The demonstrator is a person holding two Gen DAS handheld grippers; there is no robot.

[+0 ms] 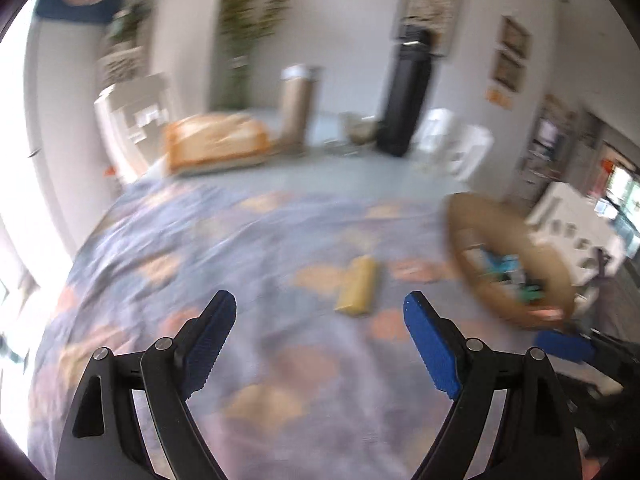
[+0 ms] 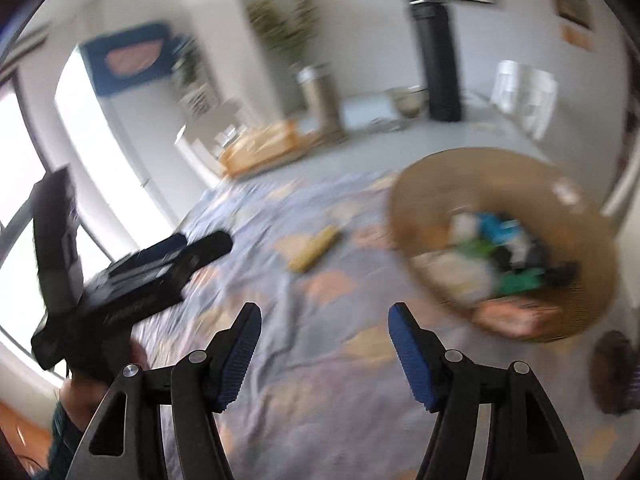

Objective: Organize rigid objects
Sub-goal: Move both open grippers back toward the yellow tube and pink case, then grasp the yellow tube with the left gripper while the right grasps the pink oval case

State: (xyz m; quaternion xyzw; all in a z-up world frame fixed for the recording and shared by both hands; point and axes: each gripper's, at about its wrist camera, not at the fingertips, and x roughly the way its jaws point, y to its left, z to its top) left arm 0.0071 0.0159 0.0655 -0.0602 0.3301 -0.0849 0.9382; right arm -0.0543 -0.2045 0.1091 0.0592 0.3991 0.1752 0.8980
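Both views are motion-blurred. A yellow oblong object (image 1: 358, 287) lies on the blue patterned cloth (image 1: 240, 248), just ahead of my left gripper (image 1: 320, 304), which is open and empty. It also shows in the right wrist view (image 2: 315, 250). A round woven basket (image 1: 464, 220) holding several mixed small items sits to the right; in the right wrist view its rim (image 2: 404, 216) is ahead and right of my right gripper (image 2: 322, 314), which is open and empty. The left gripper's body (image 2: 132, 280) appears at the left of the right wrist view.
At the table's far side stand a tall black cylinder (image 1: 404, 100), a metal flask (image 1: 296, 100), a wooden tray (image 1: 216, 140), a small bowl (image 1: 360, 128) and a white rack (image 1: 460, 144). A window is at the left. A dark round object (image 2: 614, 372) lies beside the basket.
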